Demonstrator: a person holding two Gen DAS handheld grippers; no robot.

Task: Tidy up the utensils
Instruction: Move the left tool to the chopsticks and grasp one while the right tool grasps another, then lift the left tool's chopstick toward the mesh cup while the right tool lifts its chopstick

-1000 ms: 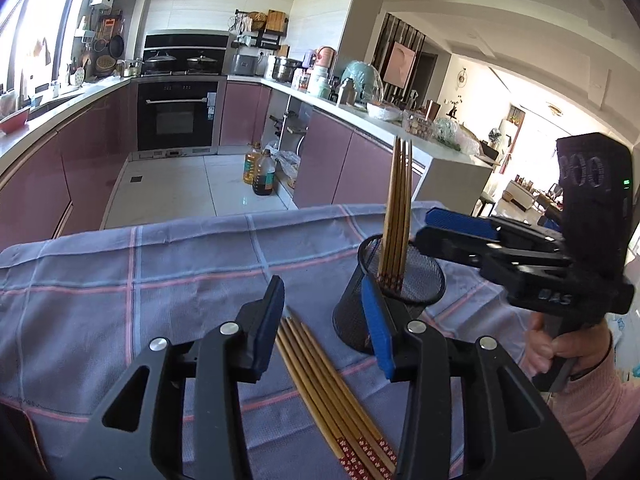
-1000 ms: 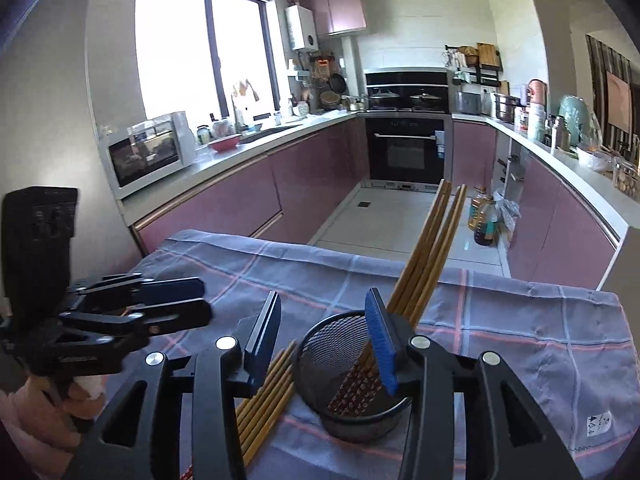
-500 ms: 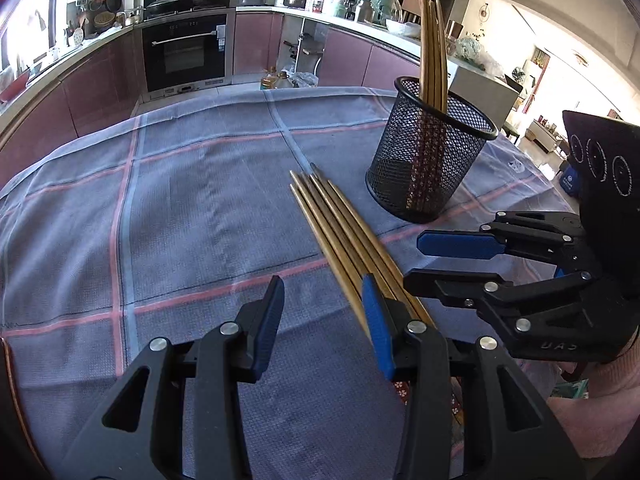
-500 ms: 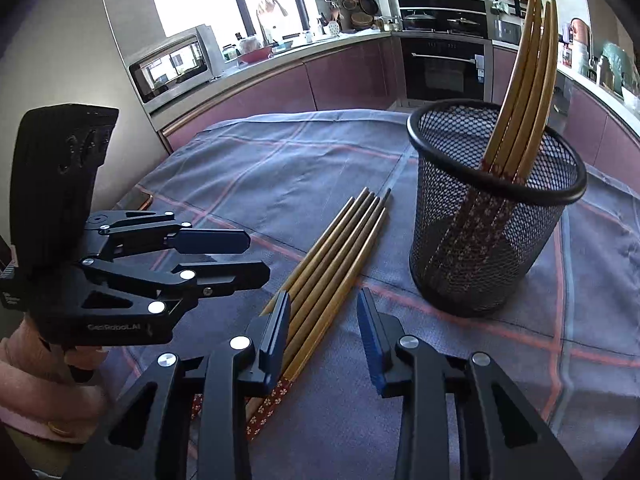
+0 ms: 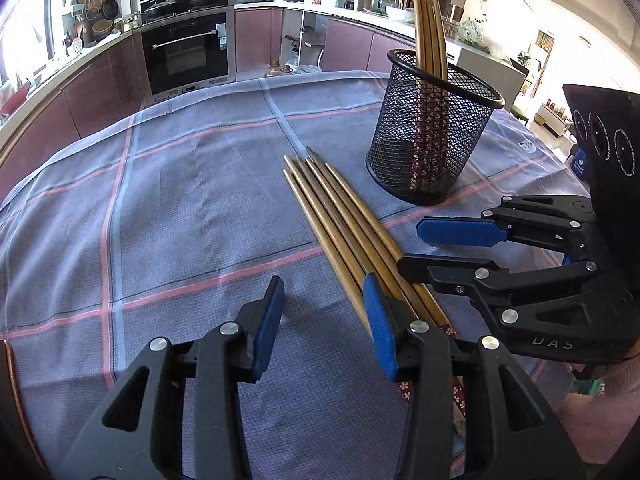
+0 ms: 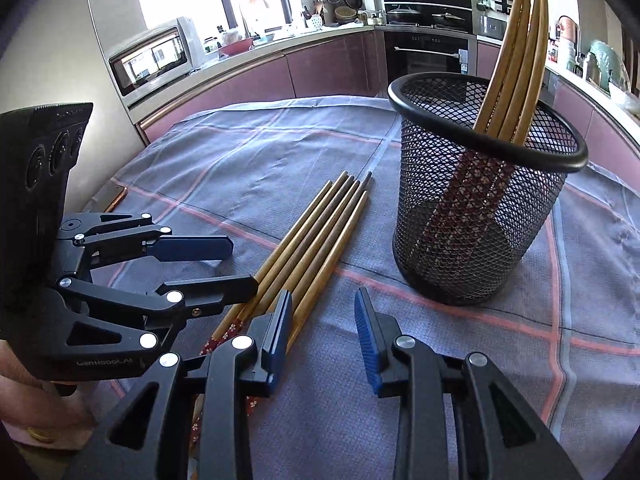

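Several wooden chopsticks (image 5: 340,220) (image 6: 316,232) lie side by side on the checked cloth. A black mesh cup (image 5: 432,140) (image 6: 480,220) stands upright beyond them and holds more chopsticks (image 6: 516,60), which lean on its rim. My left gripper (image 5: 322,300) (image 6: 240,266) is open low over the cloth; its right finger overlaps the bundle's near end and only cloth shows in its gap. My right gripper (image 6: 323,308) (image 5: 416,248) is open with a narrower gap. Its left finger covers the patterned ends of the bundle. The two grippers flank the bundle.
A grey-blue cloth with pink lines (image 5: 180,200) covers the table, whose copper edge (image 6: 116,200) shows at the left. Kitchen cabinets, an oven (image 5: 188,52) and a microwave (image 6: 156,56) stand far behind. A hand in a pink sleeve (image 5: 624,376) holds the right gripper.
Both grippers have come down and tipped toward the cloth, close to the near ends of the lying chopsticks. The right gripper's fingers have drawn closer together. The chopsticks and the cup have not moved.
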